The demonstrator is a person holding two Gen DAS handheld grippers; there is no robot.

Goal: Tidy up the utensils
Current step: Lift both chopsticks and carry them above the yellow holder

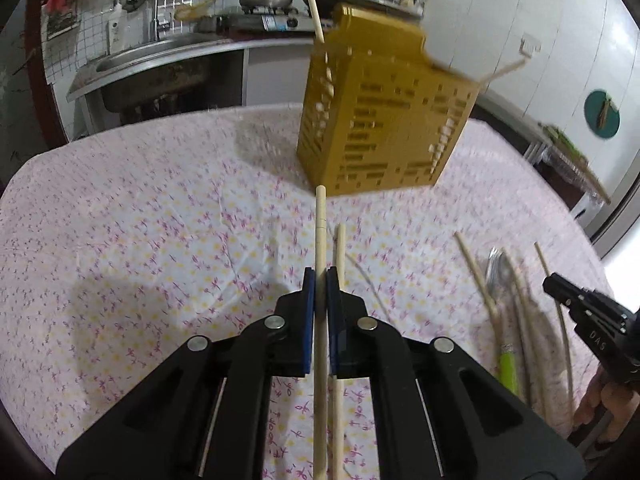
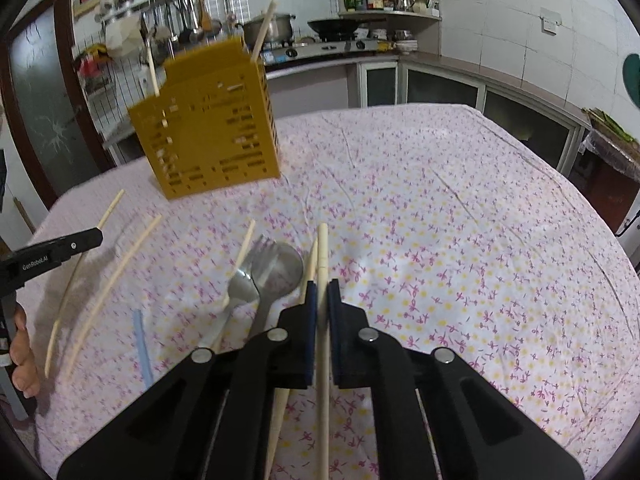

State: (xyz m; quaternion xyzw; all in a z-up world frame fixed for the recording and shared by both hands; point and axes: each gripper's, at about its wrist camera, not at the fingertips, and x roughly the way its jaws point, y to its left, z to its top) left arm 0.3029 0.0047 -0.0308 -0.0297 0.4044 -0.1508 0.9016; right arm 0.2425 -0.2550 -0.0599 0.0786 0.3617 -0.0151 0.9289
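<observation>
With its pads pressed flat against a chopstick [image 1: 320, 248], the left gripper [image 1: 320, 292] is clamped tight, the stick running straight out between the jaws toward the yellow holder [image 1: 384, 120]. That line-up looks deliberate: pointed at the holder, the stick could go in end-first. A second chopstick [image 1: 341, 256] lies just beside the grip, outside the pads. One stick [image 1: 314, 12] already stands in the holder, leaning out of the top. Off to the right, more sticks and a spoon [image 1: 500, 276] wait on the flowered counter [image 1: 160, 220], and the other gripper shows at the edge.

Over to the right wrist view: the right gripper [image 2: 322, 300] is likewise closed on its own chopstick [image 2: 323, 256], held lengthwise between the blue pads. A fork [image 2: 264, 256] and spoon [image 2: 244, 284] lie touching, just left of the grip, with loose sticks [image 2: 116, 268] further left. The holder [image 2: 208, 128] stands upright at the far left of the counter [image 2: 440, 200], well apart from the pile. Both hands carry one stick each, so two could go in together.
</observation>
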